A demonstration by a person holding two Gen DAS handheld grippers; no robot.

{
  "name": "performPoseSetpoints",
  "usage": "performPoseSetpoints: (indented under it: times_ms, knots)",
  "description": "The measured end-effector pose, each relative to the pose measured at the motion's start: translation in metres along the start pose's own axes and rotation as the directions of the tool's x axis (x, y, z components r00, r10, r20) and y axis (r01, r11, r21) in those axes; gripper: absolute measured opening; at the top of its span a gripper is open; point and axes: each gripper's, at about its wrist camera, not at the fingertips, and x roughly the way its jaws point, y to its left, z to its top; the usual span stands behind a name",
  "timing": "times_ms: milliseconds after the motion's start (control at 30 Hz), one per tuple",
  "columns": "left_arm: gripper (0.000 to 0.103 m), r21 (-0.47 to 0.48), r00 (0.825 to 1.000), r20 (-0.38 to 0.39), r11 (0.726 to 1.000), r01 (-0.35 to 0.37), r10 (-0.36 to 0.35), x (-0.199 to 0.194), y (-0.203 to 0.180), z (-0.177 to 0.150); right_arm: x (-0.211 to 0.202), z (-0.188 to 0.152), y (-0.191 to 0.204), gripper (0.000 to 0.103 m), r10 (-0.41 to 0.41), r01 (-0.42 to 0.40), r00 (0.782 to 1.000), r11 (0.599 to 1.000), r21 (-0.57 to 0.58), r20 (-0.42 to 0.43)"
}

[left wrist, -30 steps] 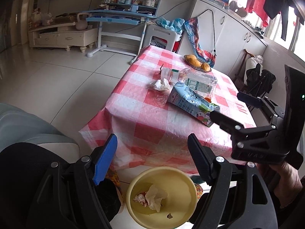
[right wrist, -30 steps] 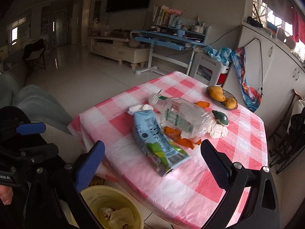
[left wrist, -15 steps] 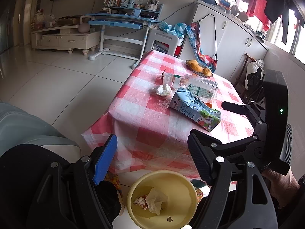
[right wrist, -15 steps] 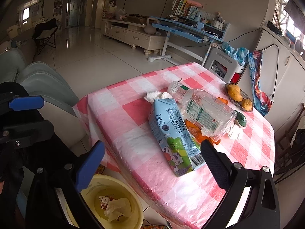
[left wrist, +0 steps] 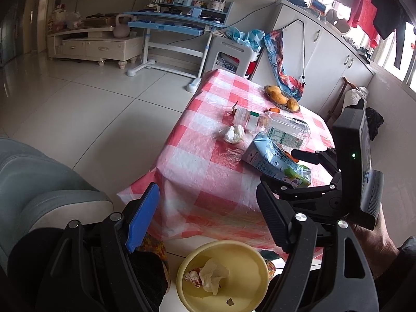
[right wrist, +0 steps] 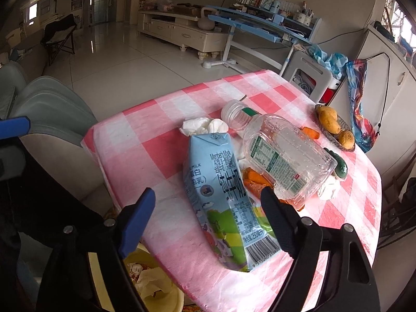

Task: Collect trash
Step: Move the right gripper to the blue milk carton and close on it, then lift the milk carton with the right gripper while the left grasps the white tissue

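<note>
The yellow bin (left wrist: 222, 275) is seen on the floor below the table's near edge, tissue already inside. The left gripper (left wrist: 205, 221) is held spread and empty above it. The right gripper (right wrist: 208, 215) has just been closing, yet nothing is pinched; the milk carton (right wrist: 221, 195) lies between its jaws at the near edge. A slip is judged possible: the carton rests against the plastic bottle (right wrist: 280, 156), which may roll off the checked tablecloth (right wrist: 161, 150). Beyond, a blue desk (right wrist: 260, 26) stands on tiled floor.

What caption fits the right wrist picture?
Open right gripper straddles a blue milk carton lying on the checked table.
</note>
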Motion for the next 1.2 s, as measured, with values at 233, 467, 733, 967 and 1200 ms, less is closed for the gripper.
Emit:
performPoseSetpoints:
  times_ms: [233,467,733,967,1200]
  knots:
    - [0.074,0.029,0.997,-0.074,0.999,-0.027,0.029,0.043,-0.004,0.043,-0.001,-0.005,-0.016,0.057,0.048,-0.047,0.998,0.998,0.038,-0.037]
    - [0.074,0.102,0.985,-0.168,0.994,-0.025,0.042,0.109,-0.029,0.077,0.008,-0.004,-0.020,0.058,0.082,-0.081,0.995,0.996,0.032,-0.052]
    - [0.074,0.191,0.977,-0.200,0.981,-0.040,0.078,0.148,-0.045,0.086,0.012,-0.008,-0.024,0.059,0.104,-0.103,0.989,0.995,0.020,-0.105]
    - [0.073,0.305,0.972,-0.217,0.952,-0.020,0.090,0.183,-0.079,0.083,-0.021,-0.043,-0.041,0.051,0.101,-0.089,0.988,0.990,0.107,-0.120]
    - [0.035,0.364,0.969,-0.214,0.930,-0.042,0.127,0.204,-0.092,0.079,-0.037,-0.065,-0.078,0.051,0.108,-0.078,0.991,0.939,0.334,-0.073]
